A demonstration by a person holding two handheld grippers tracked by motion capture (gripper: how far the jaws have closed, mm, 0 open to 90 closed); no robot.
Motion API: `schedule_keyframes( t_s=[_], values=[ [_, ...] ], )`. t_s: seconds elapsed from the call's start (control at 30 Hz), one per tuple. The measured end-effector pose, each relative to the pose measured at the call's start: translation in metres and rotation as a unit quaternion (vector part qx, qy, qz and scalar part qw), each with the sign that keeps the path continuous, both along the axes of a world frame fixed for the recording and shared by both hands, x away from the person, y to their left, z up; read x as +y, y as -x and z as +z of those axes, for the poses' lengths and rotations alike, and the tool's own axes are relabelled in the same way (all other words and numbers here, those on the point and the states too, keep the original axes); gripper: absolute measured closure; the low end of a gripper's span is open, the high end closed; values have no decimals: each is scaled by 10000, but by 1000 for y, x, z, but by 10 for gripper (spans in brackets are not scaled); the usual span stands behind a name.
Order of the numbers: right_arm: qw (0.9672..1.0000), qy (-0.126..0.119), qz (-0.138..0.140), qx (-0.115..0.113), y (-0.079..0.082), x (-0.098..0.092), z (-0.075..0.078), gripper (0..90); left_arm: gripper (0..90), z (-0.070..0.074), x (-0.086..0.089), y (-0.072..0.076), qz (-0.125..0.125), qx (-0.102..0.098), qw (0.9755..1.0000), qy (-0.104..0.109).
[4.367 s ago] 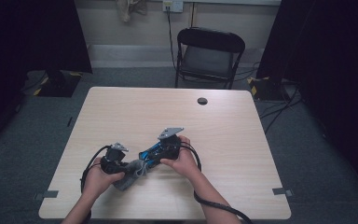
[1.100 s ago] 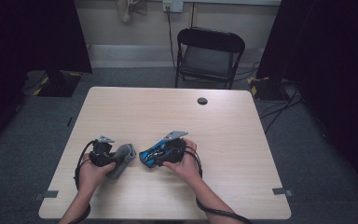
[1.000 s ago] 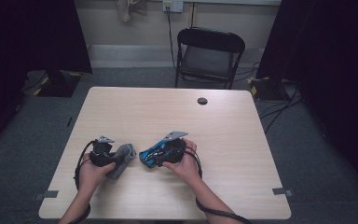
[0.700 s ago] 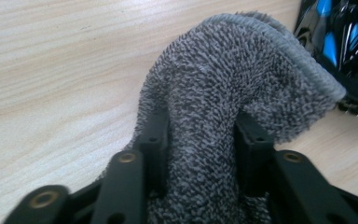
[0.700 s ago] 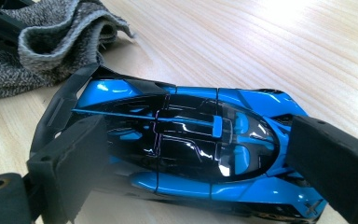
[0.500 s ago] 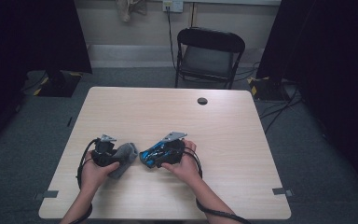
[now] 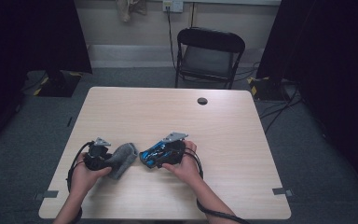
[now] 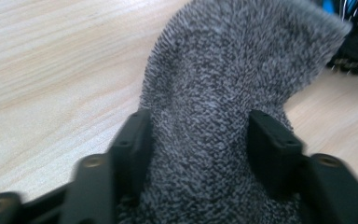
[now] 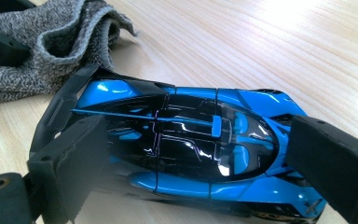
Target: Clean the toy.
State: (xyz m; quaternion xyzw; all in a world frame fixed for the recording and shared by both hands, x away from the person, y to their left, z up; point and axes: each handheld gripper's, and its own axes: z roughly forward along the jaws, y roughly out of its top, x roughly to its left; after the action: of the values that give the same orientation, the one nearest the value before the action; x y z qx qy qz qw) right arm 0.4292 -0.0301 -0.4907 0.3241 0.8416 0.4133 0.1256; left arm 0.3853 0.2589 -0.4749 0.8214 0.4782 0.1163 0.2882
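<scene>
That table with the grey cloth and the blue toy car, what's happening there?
A person sits at a wooden table with tongs in each hand. The left tongs are closed on a grey knit cloth. The right tongs have a blue and black toy car between their jaws, which press against it. Cloth and car sit close together near the person's edge of the table.

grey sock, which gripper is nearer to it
Left. The left gripper is clamped on the grey sock; the right gripper holds the blue toy car beside it.

Grey sock (image 8: 223,93) beside blue toy car (image 9: 186,144)
</scene>
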Motion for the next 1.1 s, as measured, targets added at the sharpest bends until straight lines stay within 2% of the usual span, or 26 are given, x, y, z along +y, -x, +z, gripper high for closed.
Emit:
schedule_keyframes(
  t_s=[0.07, 0.1, 0.17, 0.27, 0.33, 0.43, 0.53, 0.6, 0.63, 0.7, 0.73, 0.77, 0.83, 0.97, 1.0, 1.1],
  values=[
    [10000, -9, 1, -8, 0, 0, 0, 54, 567, 0, -2, -2, 77, 28, 10000, -3],
    [10000, -18, -1, -11, 0, 0, 0, 54, 633, 0, -3, -3, 191, 90, 9997, 91],
    [10000, -32, 1, -23, 0, -1, -1, 54, 687, 1, -4, -6, 330, 80, 9993, 165],
    [10000, -28, 2, -21, 0, 0, -1, 54, 712, 7, -7, -13, 506, -167, 9982, 283],
    [10000, -12, 6, -8, 0, 0, 0, 55, 713, 15, -11, -23, 505, -266, 9980, 285],
    [10000, -7, 10, 0, 0, 0, 0, 55, 713, 28, -23, -42, 422, -325, 9983, 217],
    [10000, -34, 7, -16, 0, -1, -1, 55, 712, 36, -45, -67, 282, -357, 9990, 42],
    [10000, -60, 4, -33, 1, -1, -1, 55, 711, 35, -59, -81, 180, -333, 9993, -27],
    [10000, -72, 2, -43, 1, -1, -1, 55, 710, 35, -65, -88, 106, -303, 9993, -179],
    [10000, -63, 4, -36, 1, -1, -1, 56, 710, 29, -79, -100, 81, -184, 9996, -201],
    [10000, -49, 10, -25, 0, -1, -1, 56, 710, 29, -79, -100, 81, -184, 9996, -201],
    [10000, -35, 19, -17, 0, -1, -1, 56, 709, 23, -88, -109, -26, -108, 9994, -321],
    [10000, -23, 20, -5, 0, -1, 0, 56, 709, 18, -95, -115, -86, -34, 9997, -216],
    [10000, -31, 26, -17, 0, -1, -1, 56, 706, 10, -109, -122, -187, 230, 9993, -220],
    [10000, -37, 26, -21, 0, -1, -1, 56, 705, 9, -112, -123, -245, 233, 9991, -246],
    [10000, -60, 19, -31, 0, -1, -1, 56, 705, 6, -117, -123, -319, 315, 9989, -123]
  ],
)
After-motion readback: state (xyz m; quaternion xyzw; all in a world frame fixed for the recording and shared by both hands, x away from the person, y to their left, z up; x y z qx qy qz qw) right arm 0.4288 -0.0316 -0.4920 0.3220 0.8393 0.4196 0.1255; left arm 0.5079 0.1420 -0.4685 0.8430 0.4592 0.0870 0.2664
